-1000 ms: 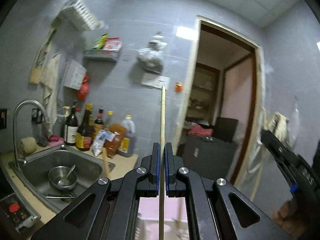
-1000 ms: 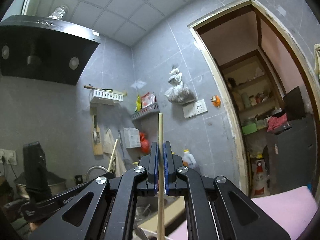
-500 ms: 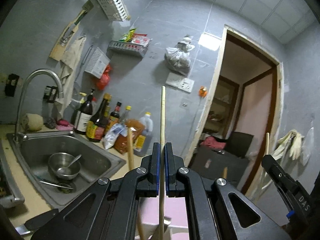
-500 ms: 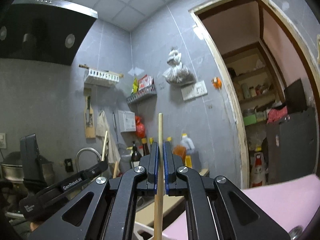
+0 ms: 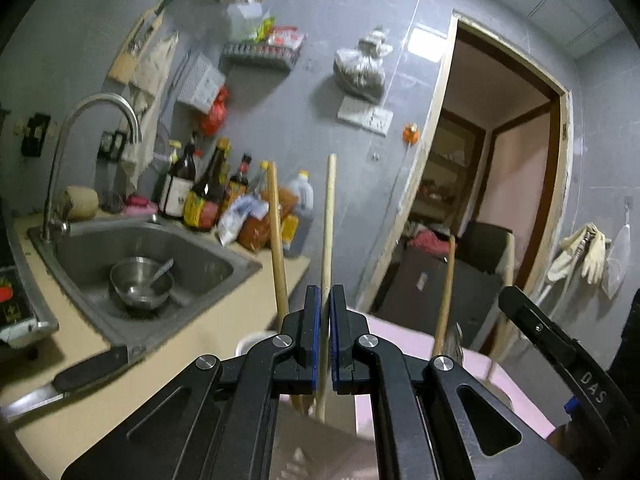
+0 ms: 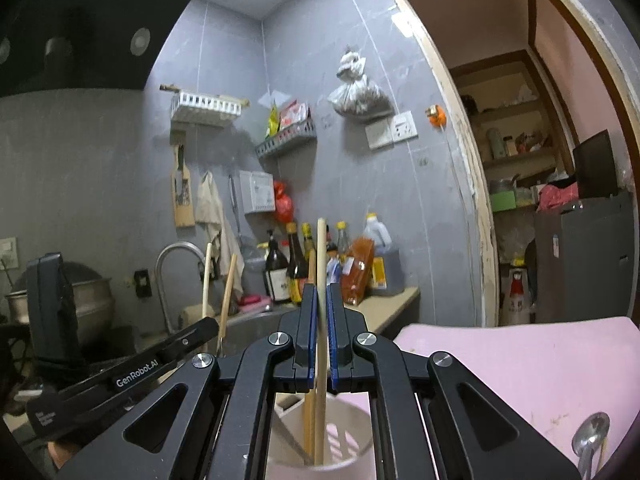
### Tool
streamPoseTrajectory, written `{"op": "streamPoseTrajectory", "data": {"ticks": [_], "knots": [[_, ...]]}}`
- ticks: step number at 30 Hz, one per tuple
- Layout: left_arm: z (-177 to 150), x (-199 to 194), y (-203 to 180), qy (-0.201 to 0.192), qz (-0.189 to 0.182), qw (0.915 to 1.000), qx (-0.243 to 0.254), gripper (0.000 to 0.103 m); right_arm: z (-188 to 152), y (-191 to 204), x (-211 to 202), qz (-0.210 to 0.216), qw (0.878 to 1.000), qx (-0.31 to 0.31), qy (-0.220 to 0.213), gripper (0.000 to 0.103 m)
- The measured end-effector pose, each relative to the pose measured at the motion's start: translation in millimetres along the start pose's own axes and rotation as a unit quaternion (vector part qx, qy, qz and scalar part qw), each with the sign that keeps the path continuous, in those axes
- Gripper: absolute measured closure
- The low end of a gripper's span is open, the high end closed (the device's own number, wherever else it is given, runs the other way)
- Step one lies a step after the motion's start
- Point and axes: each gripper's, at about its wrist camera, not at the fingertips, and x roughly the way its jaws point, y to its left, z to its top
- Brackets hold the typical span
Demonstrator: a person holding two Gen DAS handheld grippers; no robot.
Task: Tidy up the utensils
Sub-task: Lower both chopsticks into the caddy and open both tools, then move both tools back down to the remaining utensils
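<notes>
My left gripper (image 5: 325,300) is shut on a pale wooden chopstick (image 5: 328,216) that stands upright, its lower end hidden below the jaws. My right gripper (image 6: 319,300) is shut on another wooden chopstick (image 6: 320,248), whose lower end reaches into a white utensil holder (image 6: 356,444) right under the jaws. A second stick (image 6: 307,420) stands in that holder. In the left wrist view two darker sticks (image 5: 277,240) rise beside mine, and the holder's rim (image 5: 250,340) shows just left of the jaws.
A pink mat (image 6: 520,368) lies under the holder, with a metal spoon (image 6: 588,440) on it. A steel sink (image 5: 72,240) holds a bowl (image 5: 140,280). A knife (image 5: 80,372) lies on the counter. Sauce bottles (image 5: 204,196) stand by the wall.
Both grippers have tilted and dropped toward the counter. The holder has come into view under the right gripper, with its chopstick's end inside. More sticks now show beside the left gripper.
</notes>
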Motion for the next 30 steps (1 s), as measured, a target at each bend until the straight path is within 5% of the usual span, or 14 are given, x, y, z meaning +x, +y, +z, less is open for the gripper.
{"op": "streamPoseTrajectory", "data": {"ticks": [3,8,10,14,24,30], "knots": [[-3,-1,2,0.027,-0.003,0.9996,-0.004,0.096,-1,0,-4,0.002,1.000,-0.003,0.009,0.098],[-2,-14,0,0.030,-0.008,0.9995,-0.007,0.067,1,-3,-14,0.004,1.000,-0.003,0.017,0.094],[1,-19,-5,0.032,-0.007,0.9995,0.002,0.063,3,-6,-20,0.002,1.000,-0.003,0.016,0.081],[4,-28,-23,0.031,-0.010,0.9992,0.024,0.050,14,-12,-37,-0.005,1.000,-0.008,0.008,0.076],[9,-45,-85,0.007,-0.033,0.9966,0.074,0.004,46,-40,-99,-0.055,0.998,-0.035,-0.015,0.023],[-7,-45,-125,0.013,-0.058,0.9933,0.099,0.002,50,-64,-137,-0.085,0.994,-0.066,0.003,0.000]]}}
